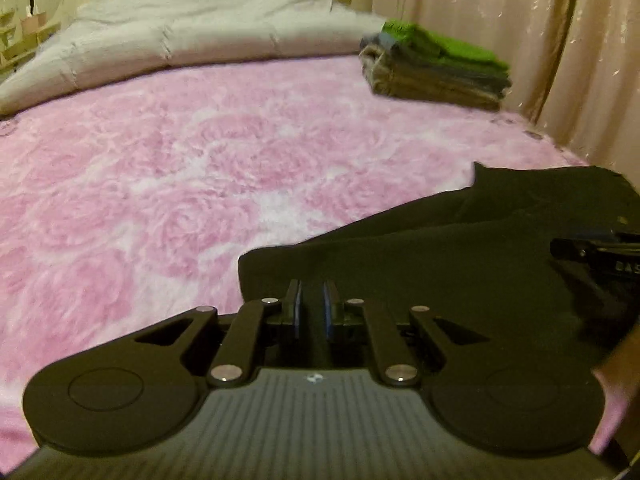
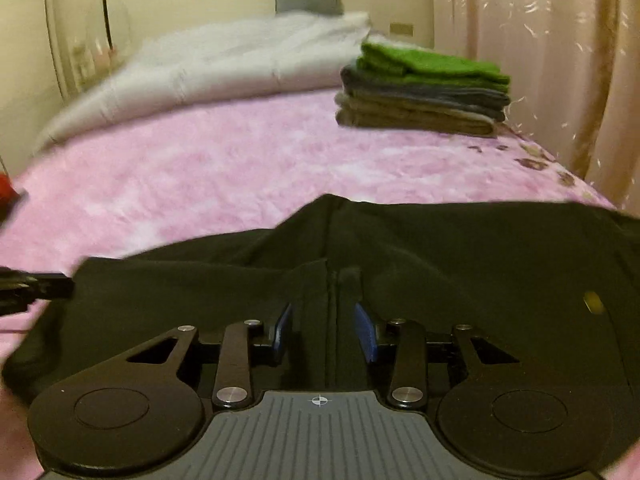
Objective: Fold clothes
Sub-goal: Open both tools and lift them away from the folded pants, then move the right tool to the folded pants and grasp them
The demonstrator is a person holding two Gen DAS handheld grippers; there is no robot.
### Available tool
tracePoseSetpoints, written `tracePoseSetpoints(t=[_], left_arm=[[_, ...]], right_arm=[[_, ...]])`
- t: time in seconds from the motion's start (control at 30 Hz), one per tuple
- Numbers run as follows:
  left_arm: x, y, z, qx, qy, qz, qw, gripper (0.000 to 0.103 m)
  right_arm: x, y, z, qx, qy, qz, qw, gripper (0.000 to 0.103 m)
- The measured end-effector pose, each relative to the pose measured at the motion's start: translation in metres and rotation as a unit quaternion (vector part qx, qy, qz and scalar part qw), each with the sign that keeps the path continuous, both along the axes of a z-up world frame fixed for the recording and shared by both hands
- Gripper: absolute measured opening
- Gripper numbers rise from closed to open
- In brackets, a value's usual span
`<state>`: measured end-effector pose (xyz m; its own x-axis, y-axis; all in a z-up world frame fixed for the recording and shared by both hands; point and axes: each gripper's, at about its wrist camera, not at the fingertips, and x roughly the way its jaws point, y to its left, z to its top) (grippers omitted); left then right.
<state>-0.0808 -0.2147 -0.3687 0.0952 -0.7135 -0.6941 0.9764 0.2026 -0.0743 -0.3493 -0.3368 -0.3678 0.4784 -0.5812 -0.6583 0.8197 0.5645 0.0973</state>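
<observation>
A black garment point(image 1: 460, 248) lies on the pink bedspread point(image 1: 200, 168) at the near right. My left gripper point(image 1: 313, 292) is over its left edge, with a narrow gap between the blue pads and black cloth in it. In the right wrist view the black garment point(image 2: 440, 248) spreads across the front. My right gripper point(image 2: 327, 316) has its jaws set wider, with a fold of the black cloth between them. The right gripper's tip shows at the right edge of the left wrist view point(image 1: 592, 252).
A stack of folded clothes point(image 2: 424, 92), green on top, sits at the far right of the bed near the curtain point(image 2: 540, 60). A white duvet point(image 2: 224, 60) is bunched at the head of the bed. A red object point(image 2: 6, 188) lies at the left edge.
</observation>
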Motion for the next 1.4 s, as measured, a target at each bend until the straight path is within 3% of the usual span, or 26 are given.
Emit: tracePoseSetpoints(t=[0.17, 0.3, 0.4, 0.43, 0.47, 0.5, 0.57, 0.87, 1.4], left_arm=[[-0.031, 0.034, -0.011, 0.022, -0.026, 0.011, 0.9994, 0.008], [-0.050, 0.047, 0.006, 0.039, -0.043, 0.053, 0.9969, 0.008], [-0.060, 0.056, 0.020, 0.050, -0.040, 0.078, 0.9948, 0.014], [-0.063, 0.060, 0.023, 0.055, -0.037, 0.081, 0.9945, 0.018], [-0.065, 0.063, 0.025, 0.060, -0.034, 0.084, 0.9941, 0.023], [-0.068, 0.066, 0.028, 0.064, -0.031, 0.087, 0.9937, 0.026], [-0.076, 0.074, 0.032, 0.066, -0.038, 0.089, 0.9931, 0.032], [-0.102, 0.099, 0.048, 0.066, -0.054, 0.093, 0.9920, 0.043], [-0.122, 0.110, 0.059, 0.054, -0.070, 0.078, 0.9930, 0.046]], right_arm=[[-0.022, 0.038, -0.009, 0.010, 0.025, -0.005, 1.000, 0.040], [-0.024, 0.043, 0.008, 0.037, 0.036, -0.011, 0.999, 0.040], [-0.031, 0.058, 0.021, 0.040, 0.029, -0.015, 0.999, 0.042], [-0.035, 0.062, 0.022, 0.048, 0.023, -0.024, 0.998, 0.057], [-0.039, 0.065, 0.023, 0.055, 0.017, -0.033, 0.998, 0.083], [-0.042, 0.068, 0.025, 0.058, 0.015, -0.040, 0.997, 0.086], [-0.049, 0.075, 0.030, 0.053, 0.013, -0.044, 0.997, 0.085], [-0.065, 0.096, 0.047, 0.054, 0.023, -0.072, 0.996, 0.086], [-0.085, 0.108, 0.058, 0.047, 0.004, -0.095, 0.994, 0.086]])
